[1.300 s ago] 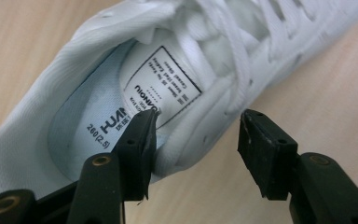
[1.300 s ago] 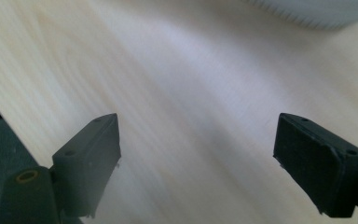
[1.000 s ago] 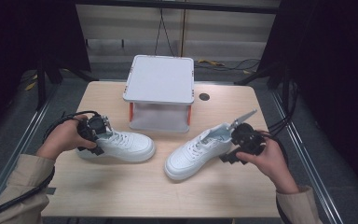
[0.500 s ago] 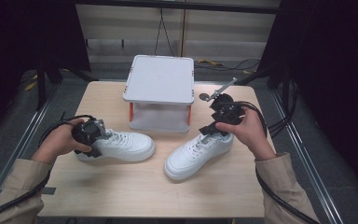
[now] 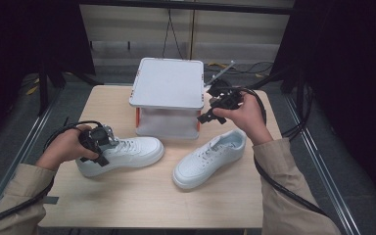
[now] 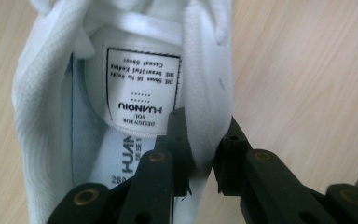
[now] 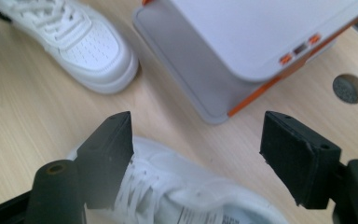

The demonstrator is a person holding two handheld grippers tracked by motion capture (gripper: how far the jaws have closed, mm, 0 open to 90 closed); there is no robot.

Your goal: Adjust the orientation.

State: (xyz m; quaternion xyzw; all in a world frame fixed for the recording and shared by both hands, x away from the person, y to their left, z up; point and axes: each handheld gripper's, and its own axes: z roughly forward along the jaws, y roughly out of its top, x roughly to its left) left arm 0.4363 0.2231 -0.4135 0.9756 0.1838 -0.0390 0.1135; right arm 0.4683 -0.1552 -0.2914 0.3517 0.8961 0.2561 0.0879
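A: From the high view, what's on the wooden table (image 5: 127,196)?

B: Two white sneakers and a white lidded box with orange corners (image 5: 168,98) at the far middle. The left sneaker (image 5: 122,154) lies near left, toe pointing right. The right sneaker (image 5: 208,157) lies just right of centre, toe toward the near left. The left gripper (image 5: 98,142) sits at the left sneaker's heel. The right gripper (image 5: 214,100) is held in the air beside the box's right edge, above and beyond the right sneaker.

A: Has anything changed?

B: Half a second ago the right hand (image 5: 245,115) was lower and closer to the right sneaker's heel; it has now risen and gone farther back. The left hand (image 5: 63,149) and both sneakers lie as before.

A: And the left gripper view?

B: The left gripper's jaws pinch the sneaker's (image 6: 121,93) collar wall, one jaw inside the opening, one outside. The tongue label (image 6: 142,86) appears upside down: "HUANQIU", "DESIGN FOR YOU" and smaller lines I can only partly read, perhaps "Casual Shoes". The insole shows "HUAN" and "26".

A: The right gripper view?

B: Its jaws stand wide apart with nothing between them, over the right sneaker's (image 7: 177,196) laces. A printed tag is there, too blurred to read. Beyond lie the other sneaker's toe (image 7: 93,51), the box (image 7: 261,46) and a round hole in the tabletop (image 7: 349,88).
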